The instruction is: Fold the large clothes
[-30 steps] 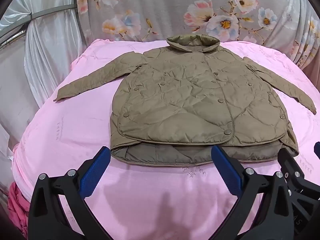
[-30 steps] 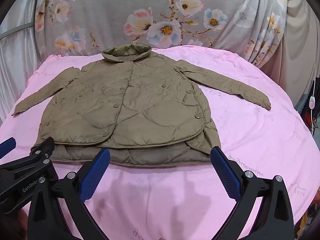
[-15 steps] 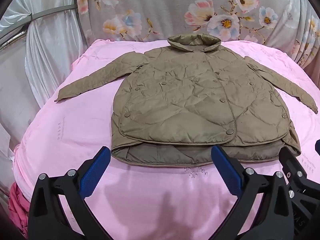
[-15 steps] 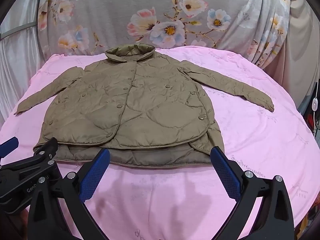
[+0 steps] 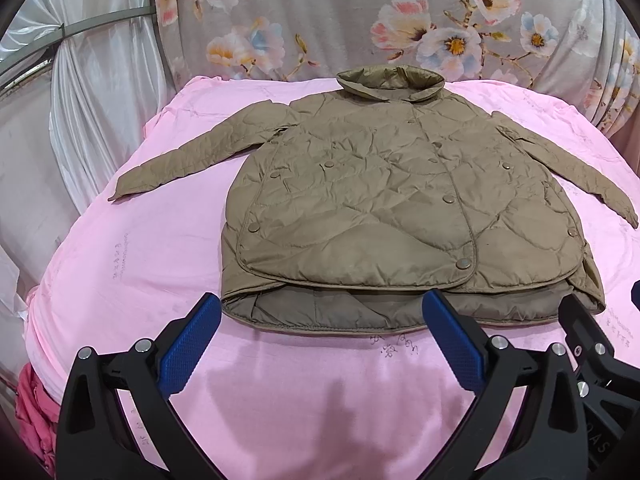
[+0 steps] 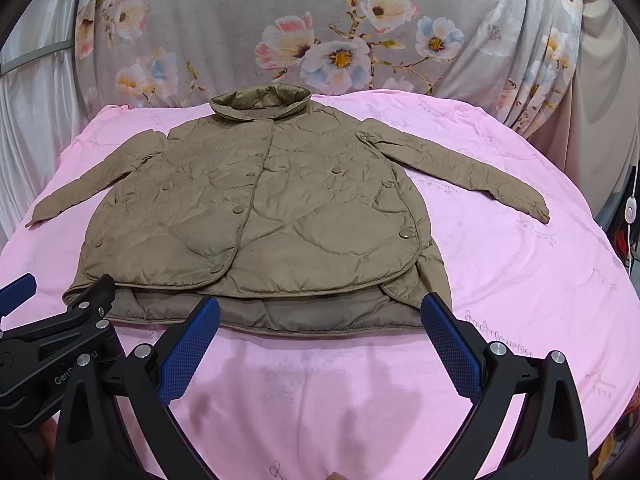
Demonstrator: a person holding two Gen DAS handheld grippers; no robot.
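A brown quilted jacket (image 5: pixel 384 200) (image 6: pixel 256 216) lies flat on the pink bedcover (image 5: pixel 132 264) (image 6: pixel 520 280), collar at the far side, both sleeves spread outward. Its hem faces me and shows the lining. My left gripper (image 5: pixel 320 320) hovers open just in front of the hem, nothing between its blue pads. My right gripper (image 6: pixel 320 320) stands open the same way before the hem's right part. Each gripper's black frame shows at the edge of the other's view.
A grey floral cloth (image 5: pixel 360 20) hangs behind the bed. White curtains (image 5: pixel 92 92) stand at the left. A red-pink bundle (image 5: pixel 34 408) lies low at the left bed edge. A white cable and switch (image 6: pixel 631 212) hang at the far right.
Both cameras have drifted slightly; the jacket sits a little lower in the right wrist view. The jacket itself has not moved and both grippers stay open.
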